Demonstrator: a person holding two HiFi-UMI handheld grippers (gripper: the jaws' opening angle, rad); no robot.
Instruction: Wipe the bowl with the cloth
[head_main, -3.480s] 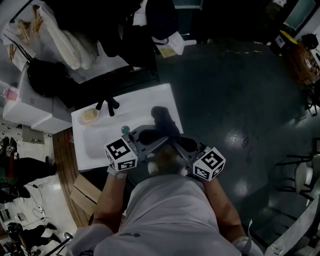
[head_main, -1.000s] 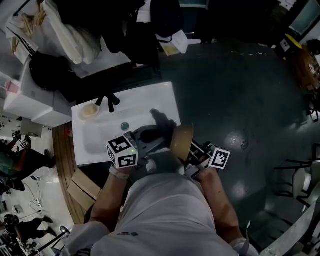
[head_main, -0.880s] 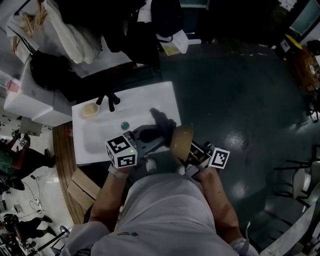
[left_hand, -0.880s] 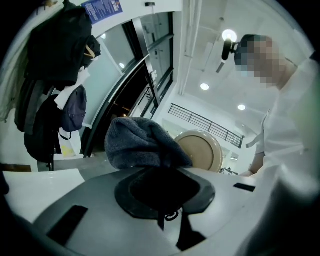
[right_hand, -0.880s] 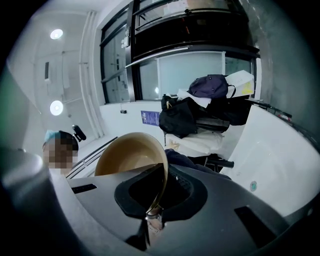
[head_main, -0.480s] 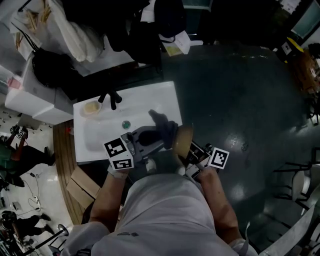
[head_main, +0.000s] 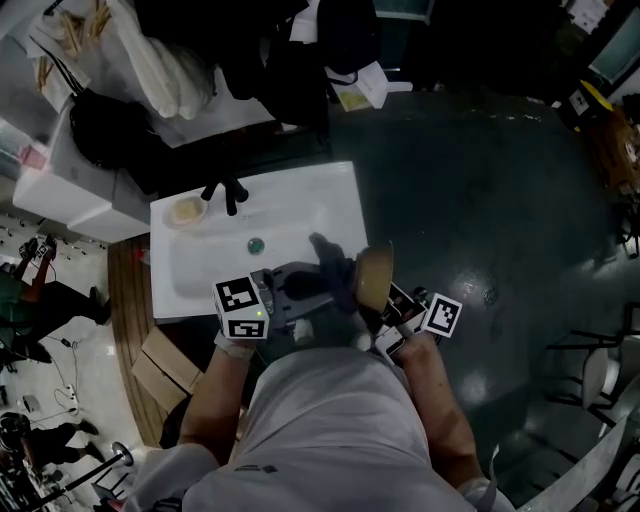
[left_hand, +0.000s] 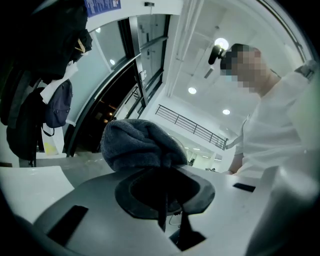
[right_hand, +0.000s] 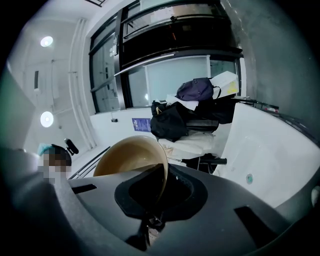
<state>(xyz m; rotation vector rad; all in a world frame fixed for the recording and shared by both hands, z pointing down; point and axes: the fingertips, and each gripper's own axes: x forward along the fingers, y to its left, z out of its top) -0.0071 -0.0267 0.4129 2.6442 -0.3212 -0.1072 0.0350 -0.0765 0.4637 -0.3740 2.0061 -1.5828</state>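
In the head view a tan bowl (head_main: 375, 278) is held on edge over the near right corner of the white sink (head_main: 200, 262). My right gripper (head_main: 388, 302) is shut on its rim. In the right gripper view the bowl (right_hand: 129, 157) rises from between the jaws, its hollow facing up and left. A dark grey cloth (head_main: 333, 268) is bunched against the bowl's left side, and my left gripper (head_main: 305, 290) is shut on it. In the left gripper view the cloth (left_hand: 139, 145) bulges just past the closed jaws of the left gripper (left_hand: 166, 192).
The sink has a black tap (head_main: 226, 192), a pale soap dish (head_main: 185, 210) and a green drain (head_main: 256, 244). Black bags (head_main: 110, 130) and white bundles (head_main: 150, 70) lie behind it. A cardboard box (head_main: 160, 360) sits at the left, and dark wet floor (head_main: 480, 200) lies to the right.
The bowl has come up from low in front of the person and turned further onto its edge. The cloth has moved right, against the bowl.
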